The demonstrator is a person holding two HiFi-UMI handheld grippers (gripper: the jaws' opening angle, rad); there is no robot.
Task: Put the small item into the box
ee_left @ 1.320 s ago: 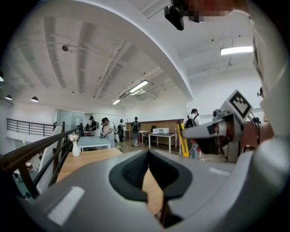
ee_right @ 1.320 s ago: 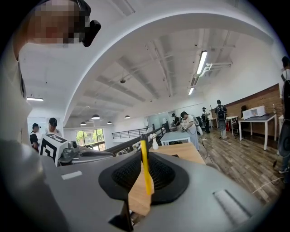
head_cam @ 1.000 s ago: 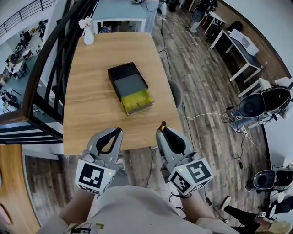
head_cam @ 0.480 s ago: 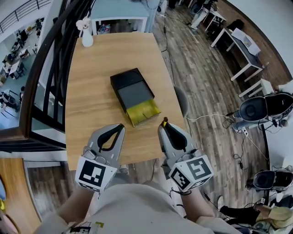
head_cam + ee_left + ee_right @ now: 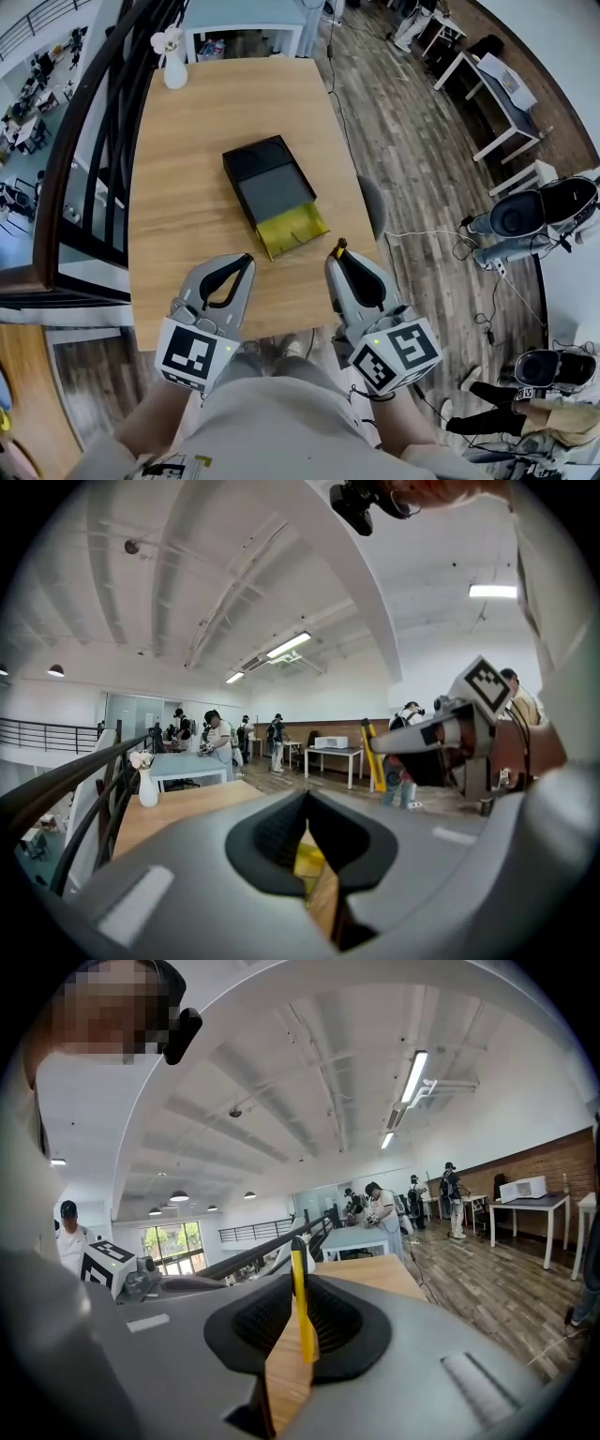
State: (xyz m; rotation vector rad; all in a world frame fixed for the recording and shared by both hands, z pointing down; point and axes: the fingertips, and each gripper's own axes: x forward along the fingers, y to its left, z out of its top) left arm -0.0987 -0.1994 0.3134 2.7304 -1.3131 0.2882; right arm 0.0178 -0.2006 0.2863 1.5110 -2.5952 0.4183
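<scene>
right gripper [image 5: 337,256] is clamped on a thin yellow stick-like item with a dark tip [image 5: 300,1305], which stands upright between its jaws over the near right part of the light wooden table [image 5: 178,187]. left gripper [image 5: 247,261] has its jaws together on nothing. black box with an open yellow-lined drawer [image 5: 272,187] lies mid-table, apart from both grippers.

The head view looks steeply down on the counter [image 5: 187,216], with the left claw [image 5: 244,262] and right claw [image 5: 336,261] at six o'clock. Both claw views sit low, facing twelve o'clock across it.
</scene>
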